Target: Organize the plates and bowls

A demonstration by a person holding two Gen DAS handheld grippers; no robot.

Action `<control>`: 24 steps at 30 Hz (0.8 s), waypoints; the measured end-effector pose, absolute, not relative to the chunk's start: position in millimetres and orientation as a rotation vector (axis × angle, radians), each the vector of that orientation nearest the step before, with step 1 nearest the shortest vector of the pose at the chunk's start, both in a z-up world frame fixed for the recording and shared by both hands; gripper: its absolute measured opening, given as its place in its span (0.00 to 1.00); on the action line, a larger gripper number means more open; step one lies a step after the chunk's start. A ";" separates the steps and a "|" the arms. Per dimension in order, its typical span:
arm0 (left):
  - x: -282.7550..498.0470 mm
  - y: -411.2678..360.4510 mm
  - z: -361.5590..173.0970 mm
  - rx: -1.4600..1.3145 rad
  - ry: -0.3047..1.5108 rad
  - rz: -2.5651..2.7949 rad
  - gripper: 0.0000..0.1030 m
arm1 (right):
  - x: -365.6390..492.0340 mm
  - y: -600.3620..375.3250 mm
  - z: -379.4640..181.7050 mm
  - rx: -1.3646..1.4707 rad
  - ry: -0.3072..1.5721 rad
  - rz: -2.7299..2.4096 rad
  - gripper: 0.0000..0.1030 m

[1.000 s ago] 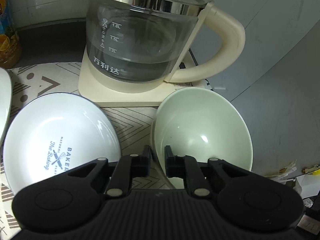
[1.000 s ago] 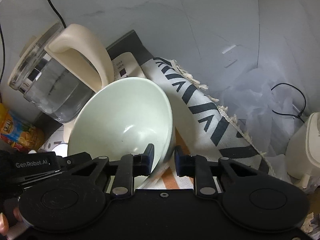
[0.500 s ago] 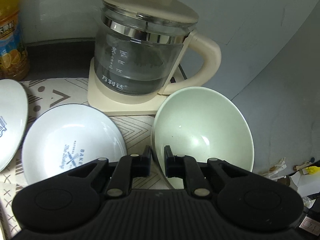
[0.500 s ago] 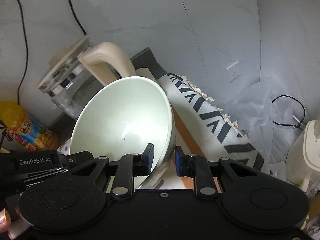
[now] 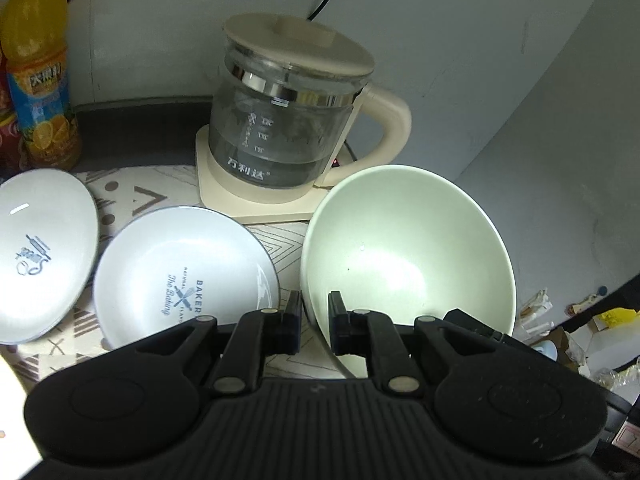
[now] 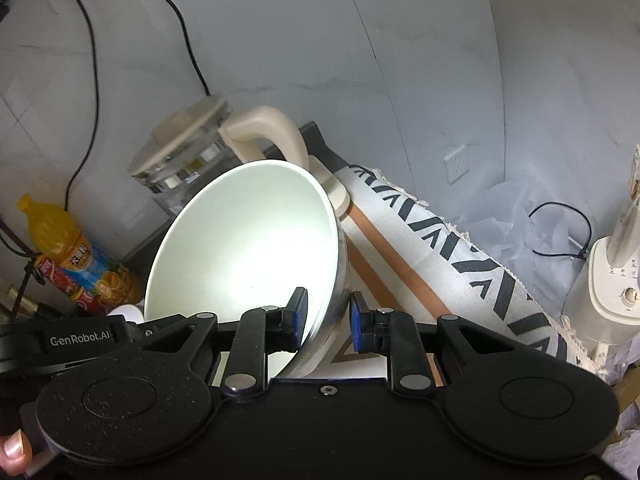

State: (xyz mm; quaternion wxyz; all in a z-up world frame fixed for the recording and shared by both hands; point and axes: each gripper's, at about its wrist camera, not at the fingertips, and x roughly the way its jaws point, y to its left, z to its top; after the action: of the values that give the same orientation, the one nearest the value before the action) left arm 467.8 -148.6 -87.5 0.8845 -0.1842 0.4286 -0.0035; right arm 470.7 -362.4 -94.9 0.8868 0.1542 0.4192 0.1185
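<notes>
Pale green bowl [image 5: 408,256] pinched at its rim from two sides, tilted above the patterned mat [image 5: 280,240].

The left wrist view alone shows two white printed plates [image 5: 184,276] [image 5: 40,252] lying on the mat left of the bowl, in front of the glass kettle [image 5: 288,132]; the right wrist view alone shows the mat's fringed edge, a wall socket [image 6: 456,164] and a white appliance [image 6: 604,272]. The left gripper [image 5: 314,322] is clamped on the bowl's near rim, one finger inside, one outside. The right gripper [image 6: 326,320] straddles the opposite rim; whether its outer pad touches the wall, I cannot tell.
</notes>
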 end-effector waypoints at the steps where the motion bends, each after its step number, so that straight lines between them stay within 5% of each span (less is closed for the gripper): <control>1: 462.7 -147.4 -83.9 -0.380 0.886 -0.011 0.11 | 466.0 -360.6 -92.2 0.320 0.864 0.245 0.21; 24: 365.1 -98.5 -61.8 -0.366 0.846 -0.059 0.11 | 362.3 -312.4 -70.6 0.292 0.862 0.224 0.21</control>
State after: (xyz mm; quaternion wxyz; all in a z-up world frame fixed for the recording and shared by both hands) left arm 365.1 -98.5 -61.8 0.8953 -0.1767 0.4079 -0.0285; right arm 362.3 -312.4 -70.6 0.8923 0.1406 0.4154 0.1077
